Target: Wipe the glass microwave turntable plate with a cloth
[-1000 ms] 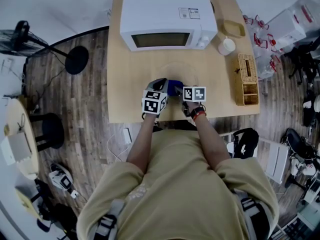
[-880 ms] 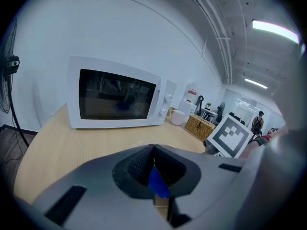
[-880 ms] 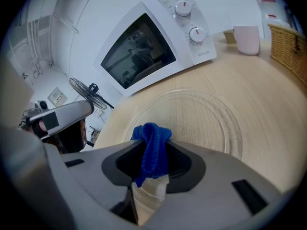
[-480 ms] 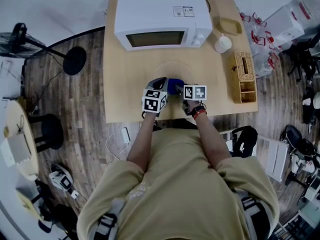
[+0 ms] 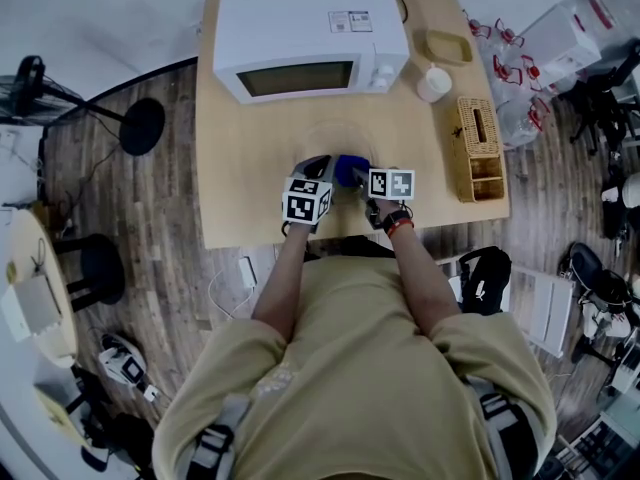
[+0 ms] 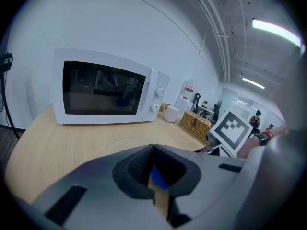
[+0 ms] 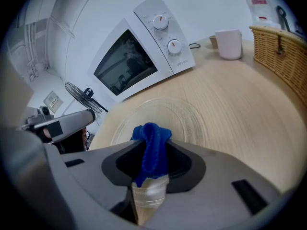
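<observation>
Right gripper view shows the right gripper (image 7: pixel 151 158) clamped on a blue cloth (image 7: pixel 151 137), a bunched fold standing up between its jaws. Left gripper view shows the left gripper (image 6: pixel 153 148) with its jaw tips pressed together; nothing can be made out between them, and a bit of the blue cloth shows through the gap behind the tips. In the head view both grippers sit side by side in front of the microwave (image 5: pixel 305 33), on the person's side of the table (image 5: pixel 235 188), the left one to the left of the right one.

Just past the jaws the clear glass plate (image 7: pixel 189 116) lies flat on the table, between the grippers and the microwave door. The cloth hangs over the plate's near edge; whether it touches the glass I cannot tell.

Right of the microwave stands a white cup (image 7: pixel 229 44). A wicker basket (image 7: pixel 283 47) sits further right of the microwave, nearer the person than the cup.
</observation>
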